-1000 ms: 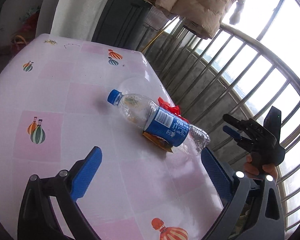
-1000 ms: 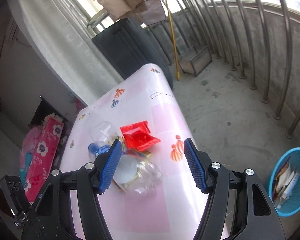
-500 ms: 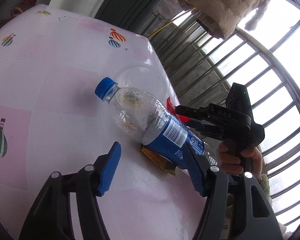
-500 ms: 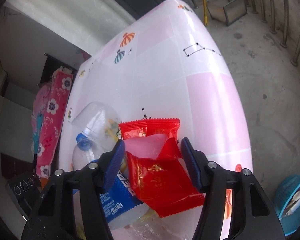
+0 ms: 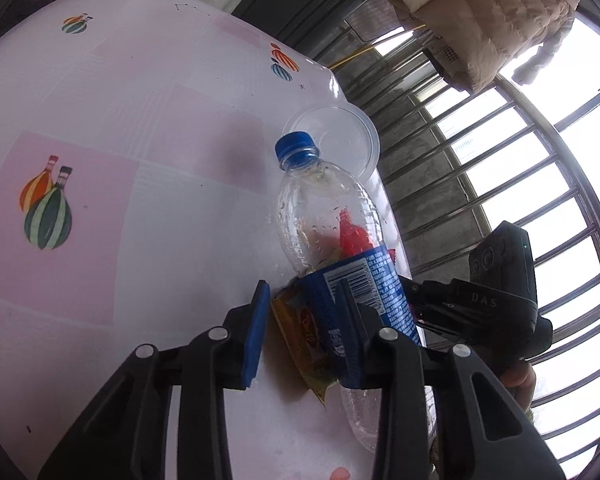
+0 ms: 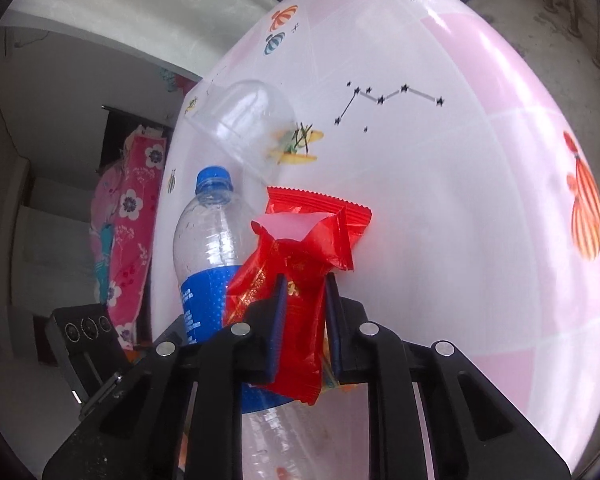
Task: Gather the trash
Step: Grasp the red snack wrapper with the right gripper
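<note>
A clear plastic bottle (image 5: 328,216) with a blue cap and blue label lies on the pink and white table (image 5: 140,128). My left gripper (image 5: 300,320) is closed around the bottle's labelled middle, with a yellow wrapper (image 5: 300,336) between its fingers too. My right gripper (image 6: 304,312) is shut on a red snack wrapper (image 6: 300,248), right beside the bottle (image 6: 208,236). A clear plastic cup (image 5: 336,136) lies on its side beyond the bottle cap; it also shows in the right wrist view (image 6: 244,120).
The table's edge runs close on the right of the left wrist view, with a metal railing (image 5: 520,184) beyond. A beige padded jacket (image 5: 480,12) hangs above. A pink floral cloth (image 6: 128,232) lies off the table's far side.
Both grippers moved in and closed: the left around the bottle, the right on the red wrapper. The bottle has turned so that its cap points away from the left camera.
</note>
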A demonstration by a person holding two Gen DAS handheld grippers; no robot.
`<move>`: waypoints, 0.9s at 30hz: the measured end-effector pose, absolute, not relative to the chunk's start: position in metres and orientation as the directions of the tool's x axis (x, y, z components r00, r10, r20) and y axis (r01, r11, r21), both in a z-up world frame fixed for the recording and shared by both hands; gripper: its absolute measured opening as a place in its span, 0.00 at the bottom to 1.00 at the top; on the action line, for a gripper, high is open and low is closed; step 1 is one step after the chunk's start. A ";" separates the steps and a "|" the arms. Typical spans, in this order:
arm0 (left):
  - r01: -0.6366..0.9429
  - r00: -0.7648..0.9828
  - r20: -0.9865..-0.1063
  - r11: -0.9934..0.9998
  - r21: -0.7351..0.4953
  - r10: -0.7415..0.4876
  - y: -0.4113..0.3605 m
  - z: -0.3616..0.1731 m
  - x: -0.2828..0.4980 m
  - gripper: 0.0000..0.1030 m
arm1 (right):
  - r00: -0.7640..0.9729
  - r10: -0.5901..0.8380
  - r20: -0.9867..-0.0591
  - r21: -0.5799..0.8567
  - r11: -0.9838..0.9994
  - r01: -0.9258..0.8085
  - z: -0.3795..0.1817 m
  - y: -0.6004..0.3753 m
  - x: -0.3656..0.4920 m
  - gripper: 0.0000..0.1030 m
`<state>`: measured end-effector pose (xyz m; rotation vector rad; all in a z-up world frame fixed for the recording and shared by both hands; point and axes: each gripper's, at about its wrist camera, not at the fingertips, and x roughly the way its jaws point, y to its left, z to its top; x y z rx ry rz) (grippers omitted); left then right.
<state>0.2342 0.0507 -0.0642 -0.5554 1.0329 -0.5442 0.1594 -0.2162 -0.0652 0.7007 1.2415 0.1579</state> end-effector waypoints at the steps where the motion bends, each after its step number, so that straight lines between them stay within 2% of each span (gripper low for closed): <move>1: 0.153 0.409 -0.638 0.738 -0.657 -0.653 0.056 -0.064 0.230 0.30 | 0.347 0.474 -0.809 0.569 0.780 0.261 -0.065 -0.211 0.155 0.17; 13: 0.122 0.426 -0.640 0.742 -0.660 -0.639 0.103 -0.062 0.180 0.29 | 0.363 0.498 -0.787 0.596 0.767 0.240 -0.064 -0.165 0.135 0.19; 14: 0.119 0.430 -0.639 0.742 -0.660 -0.637 0.105 -0.061 0.180 0.29 | 0.370 0.487 -0.791 0.588 0.772 0.242 -0.062 -0.166 0.137 0.21; 16: 0.114 0.444 -0.636 0.744 -0.658 -0.631 0.109 -0.058 0.179 0.30 | 0.393 0.452 -0.801 0.564 0.790 0.242 -0.055 -0.169 0.137 0.36; 19: 0.122 0.473 -0.628 0.752 -0.648 -0.618 0.114 -0.050 0.179 0.30 | 0.421 0.390 -0.819 0.513 0.826 0.234 -0.044 -0.173 0.138 0.47; 27: 0.190 0.542 -0.598 0.780 -0.597 -0.590 0.113 -0.023 0.186 0.30 | 0.492 0.219 -0.843 0.354 0.914 0.198 -0.021 -0.167 0.140 0.52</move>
